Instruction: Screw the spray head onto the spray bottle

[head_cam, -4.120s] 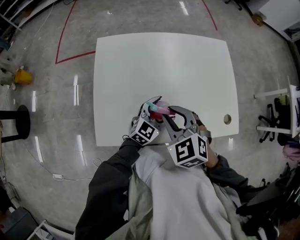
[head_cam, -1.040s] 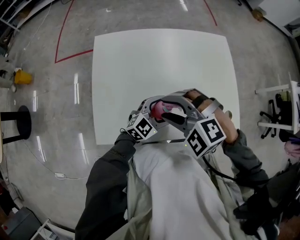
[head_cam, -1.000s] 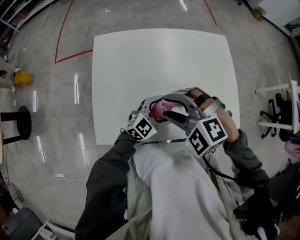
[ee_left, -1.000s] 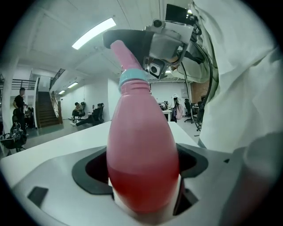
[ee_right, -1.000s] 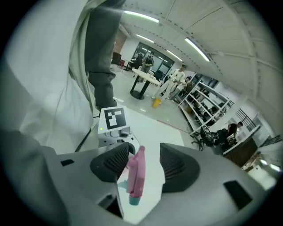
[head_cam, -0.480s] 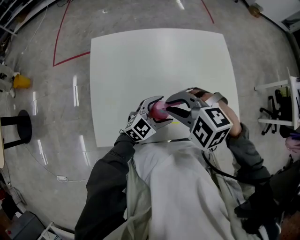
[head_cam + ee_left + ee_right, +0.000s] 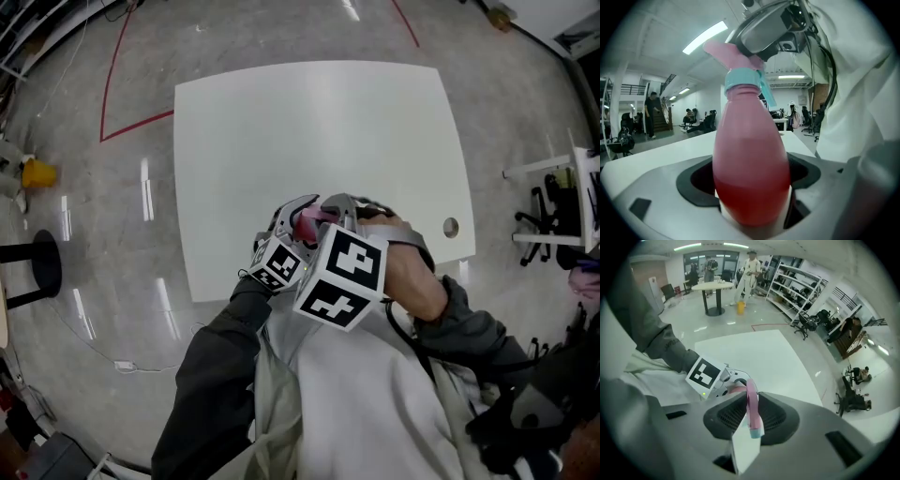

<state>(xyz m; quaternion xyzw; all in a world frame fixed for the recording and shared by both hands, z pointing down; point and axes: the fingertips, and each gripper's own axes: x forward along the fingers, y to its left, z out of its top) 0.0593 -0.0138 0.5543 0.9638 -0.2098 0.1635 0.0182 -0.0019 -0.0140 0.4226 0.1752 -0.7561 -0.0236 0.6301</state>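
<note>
- The pink translucent plastic spray bottle (image 7: pixel 751 168), its lower half full of red liquid, is held over the near strip of the table, close to the person's chest.
- The pink spray head with a light-blue collar (image 7: pixel 740 70) sits on the bottle's neck.
- The left gripper (image 7: pixel 298 217) has its jaws clamped on the bottle's wide body, one pad on each side.
- The right gripper (image 7: pixel 751 423) comes down steeply from above. Its jaws have just been closing and now pinch the spray head between the pads.
- The white square table (image 7: pixel 309 122) stretches away from both grippers to its far and side edges. A small round hole (image 7: pixel 451 227) lies near the right edge.
- The glossy grey floor (image 7: pixel 94 234) surrounds the table, with a red taped line (image 7: pixel 112 70) at far left.
</note>
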